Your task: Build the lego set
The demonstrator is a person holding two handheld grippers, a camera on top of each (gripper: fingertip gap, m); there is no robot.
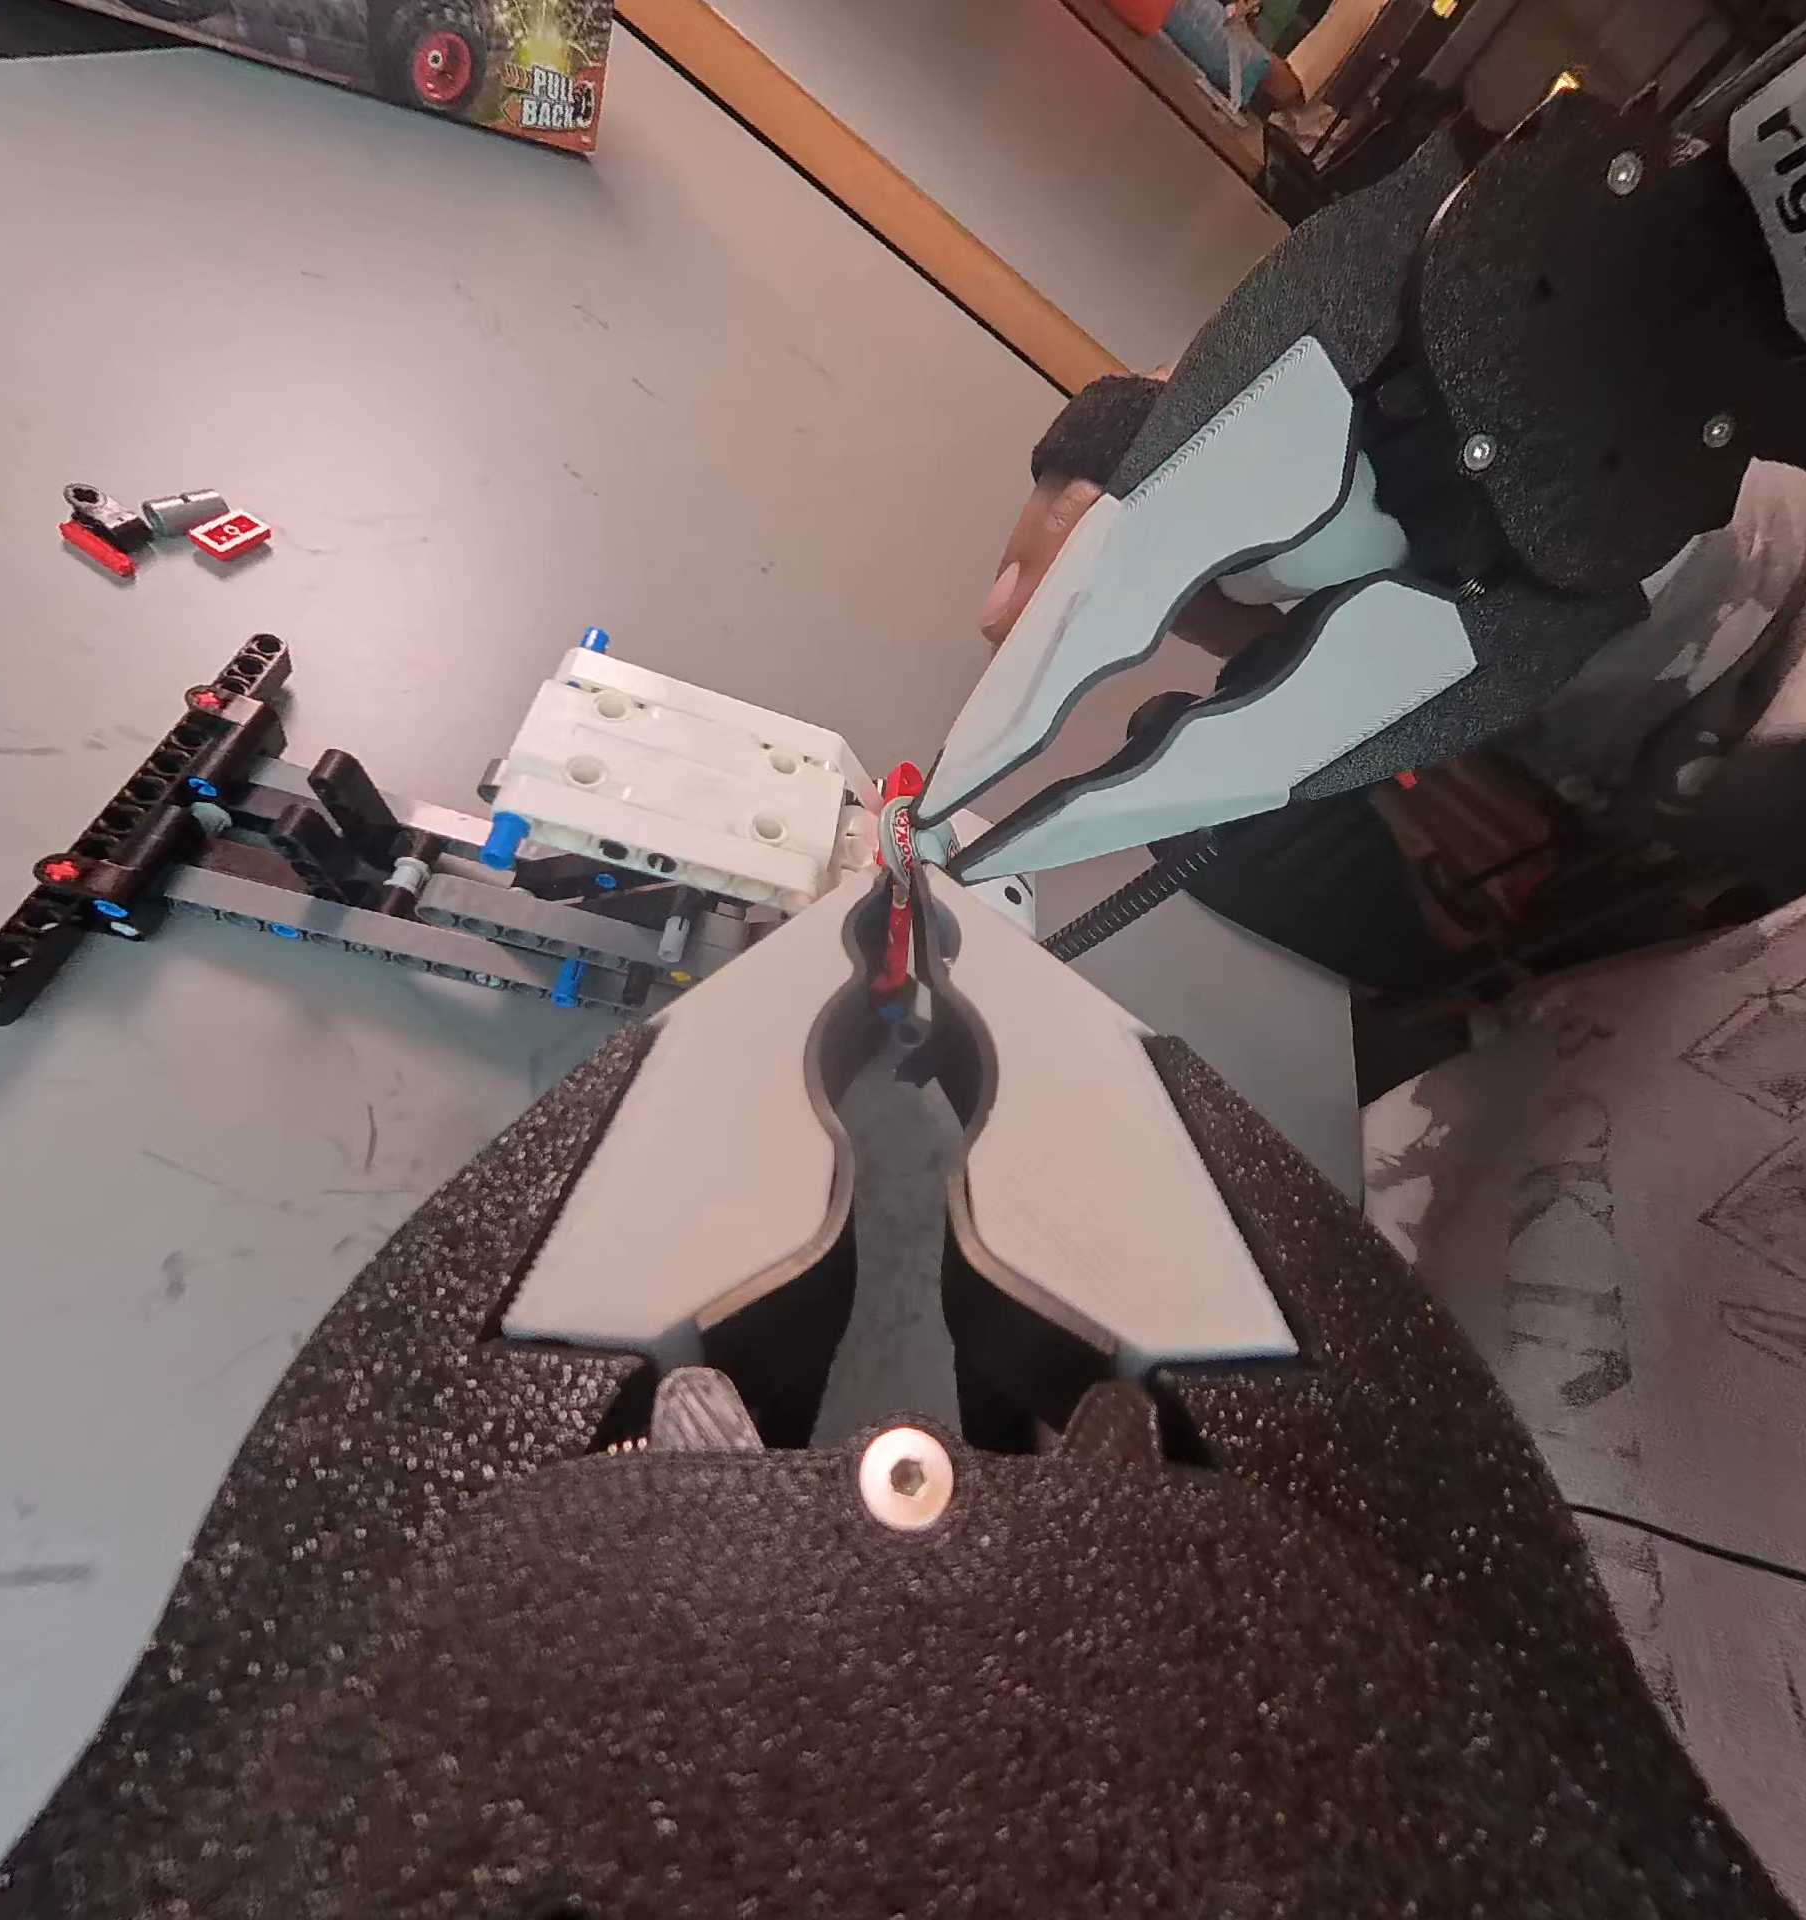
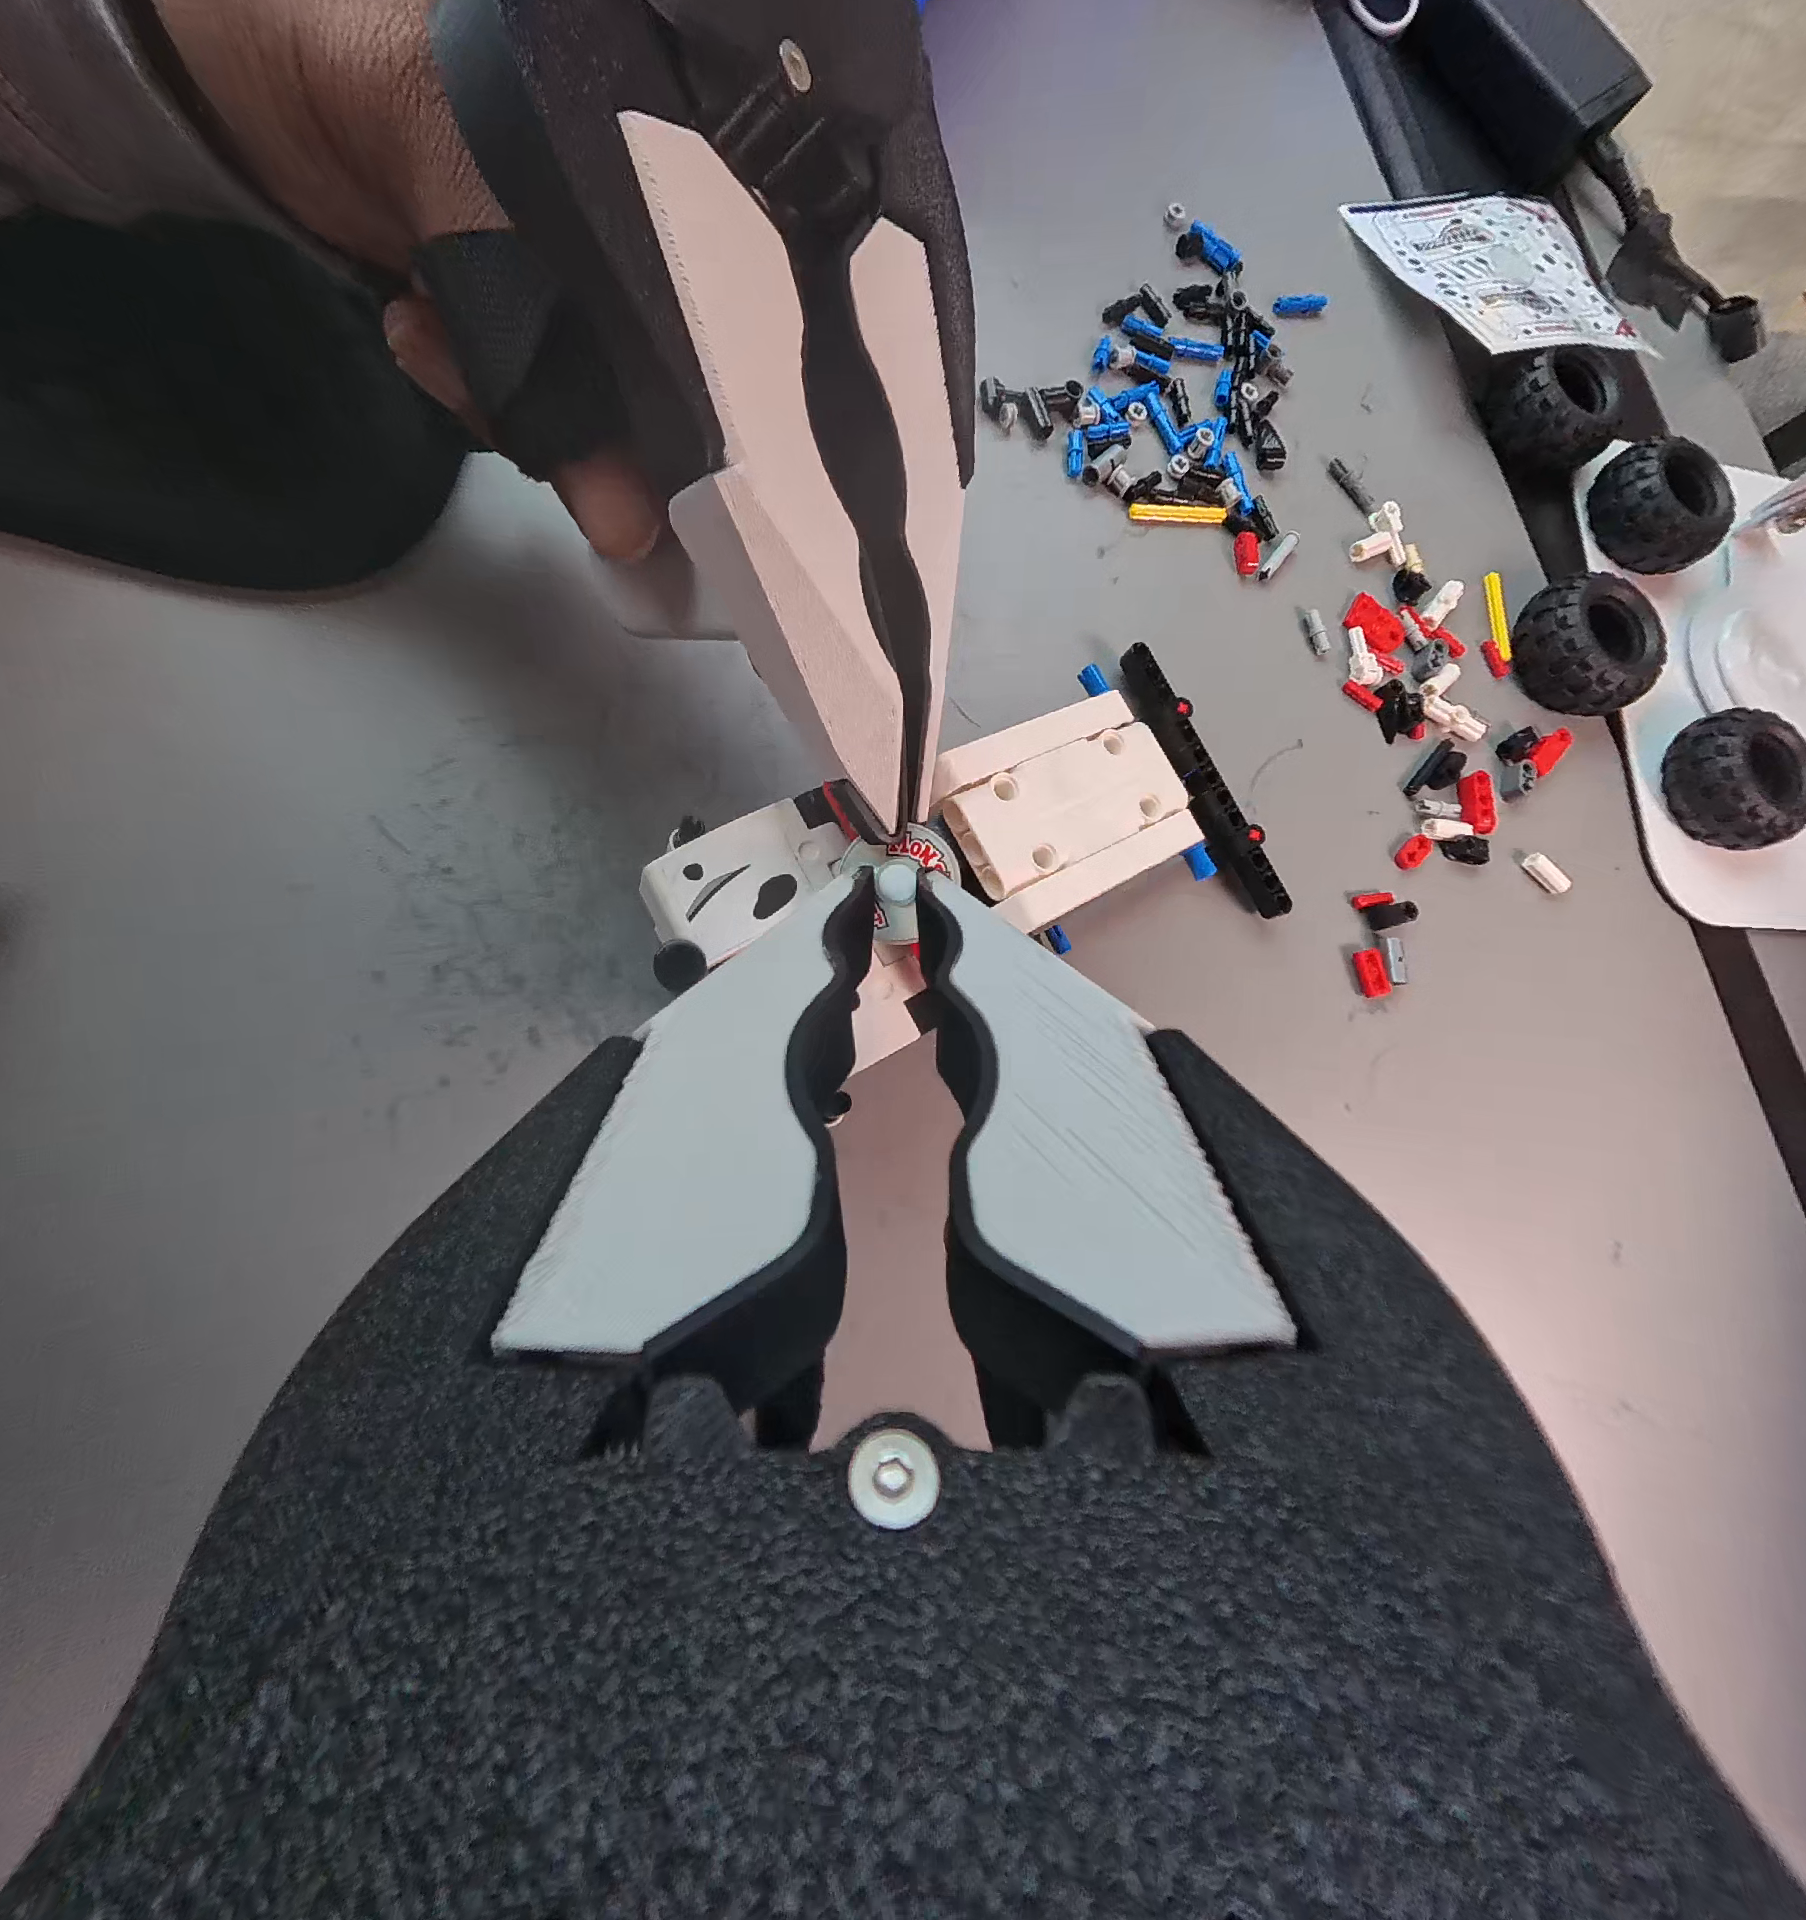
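Lego chassis on the desk, frame done. Left hand-held gripper and right hand-held gripper both pinching its round printed disc. Tyres, loose pins beyond: unfitted.

Lego chassis on tabletop, mid-surface. Round disc at chassis end, between tips of left gripper and right gripper, which meet there from opposite sides. Pile of pins behind chassis. Small loose parts between chassis and four tyres near tabletop edge. Box at far corner.
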